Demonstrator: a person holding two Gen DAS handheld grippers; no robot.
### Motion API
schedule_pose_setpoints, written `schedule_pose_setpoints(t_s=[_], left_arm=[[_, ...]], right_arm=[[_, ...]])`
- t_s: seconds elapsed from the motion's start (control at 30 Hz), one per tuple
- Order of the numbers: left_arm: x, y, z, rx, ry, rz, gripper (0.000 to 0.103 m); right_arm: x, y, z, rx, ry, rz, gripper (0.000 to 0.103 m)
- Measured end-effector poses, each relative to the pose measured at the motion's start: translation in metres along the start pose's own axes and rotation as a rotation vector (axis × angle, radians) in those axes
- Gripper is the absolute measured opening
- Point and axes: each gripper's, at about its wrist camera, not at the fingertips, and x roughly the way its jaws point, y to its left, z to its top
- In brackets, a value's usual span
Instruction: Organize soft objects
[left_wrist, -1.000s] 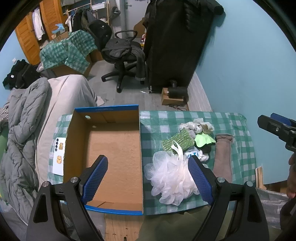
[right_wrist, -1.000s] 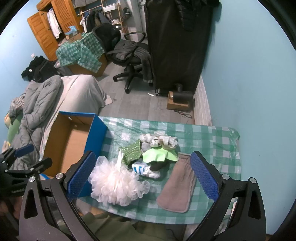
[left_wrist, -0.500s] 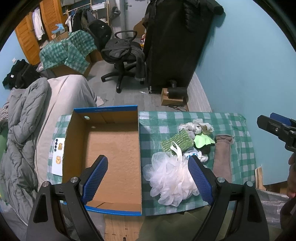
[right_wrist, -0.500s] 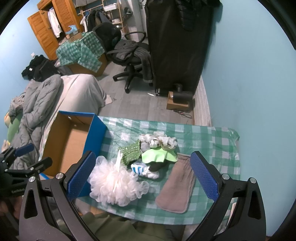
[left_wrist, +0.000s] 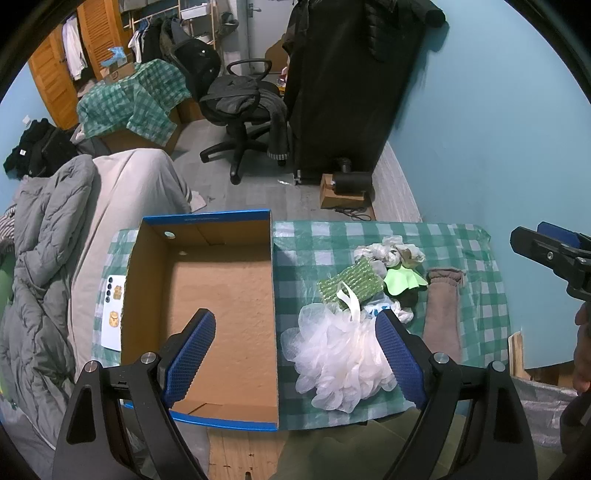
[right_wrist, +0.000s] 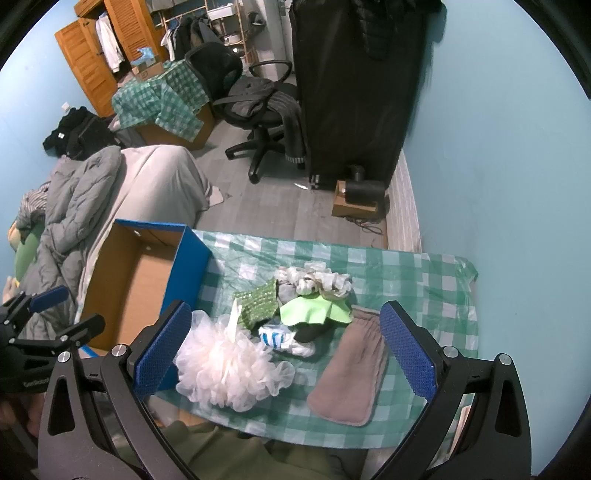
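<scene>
An empty cardboard box with a blue rim stands on the left of a green checked table. Right of it lies a pile of soft things: a white mesh bath puff, a green knitted scrubber, a lime cloth, white scrunchies, a blue-striped white sock and a brown wash mitt. My left gripper is open above the box and puff. My right gripper is open above the pile. Both are empty.
A white phone lies on the table left of the box. A bed with a grey duvet is at the left. An office chair, a black wardrobe and a small box on the floor stand beyond the table.
Both views have drifted very slightly; the objects have not moved and both grippers stay open and empty.
</scene>
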Motion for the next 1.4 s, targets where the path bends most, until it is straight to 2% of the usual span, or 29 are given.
schedule_pose_setpoints(t_s=[0.3,0.43,0.57,0.63,0.67,0.8,1.0,1.4], left_arm=[[0.004,-0.003,-0.001,-0.002,0.008,-0.009,0.089],[0.020,-0.010,-0.002,-0.015,0.022,-0.058,0.089],[0.045,-0.014,-0.012,-0.028,0.084,-0.061,0.089],[0.054,-0.017,-0.016,-0.011,0.109,-0.050,0.089],[0.058,-0.018,-0.018,0.000,0.120,-0.045,0.089],[0.077,-0.026,-0.028,0.034,0.173,-0.037,0.089],[0.101,-0.035,-0.038,0.052,0.245,-0.062,0.089],[0.138,-0.062,-0.046,0.087,0.311,-0.087,0.089]], right_arm=[[0.005,-0.005,0.003,0.003,0.005,0.002,0.101],[0.008,-0.007,0.002,0.004,0.010,-0.002,0.101],[0.017,-0.014,-0.015,0.004,0.033,-0.012,0.101],[0.020,-0.018,-0.023,0.006,0.048,-0.019,0.101],[0.037,-0.029,-0.021,0.008,0.052,-0.018,0.101],[0.040,-0.039,-0.028,0.038,0.079,-0.009,0.101],[0.056,-0.061,-0.046,0.078,0.127,-0.004,0.101],[0.102,-0.095,-0.087,0.149,0.262,-0.032,0.101]])
